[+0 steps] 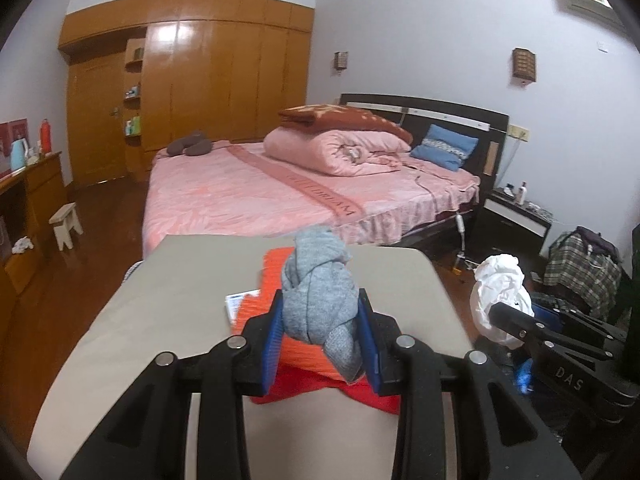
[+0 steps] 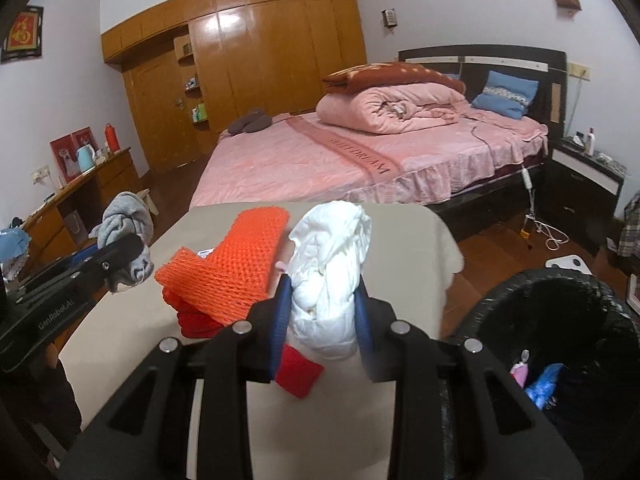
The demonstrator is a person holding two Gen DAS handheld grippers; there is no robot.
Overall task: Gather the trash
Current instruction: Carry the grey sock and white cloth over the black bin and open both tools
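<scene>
Beyond the worktop's [image 2: 400,216] right edge sits the bin [image 2: 560,320], nearest the right gripper [image 2: 323,308] (jaws grasping white paper [image 2: 328,256]); left gripper [image 1: 324,340] grasps a grey rag [image 1: 316,284].

Home bedroom, pink-covered bed [image 1: 280,192], wooden wardrobe [image 1: 208,80], nightstand [image 1: 516,220]

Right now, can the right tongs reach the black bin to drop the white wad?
Probably yes. The right tongs hold the white wad, and the black bin stands open just to their right, with nothing visible between.
</scene>
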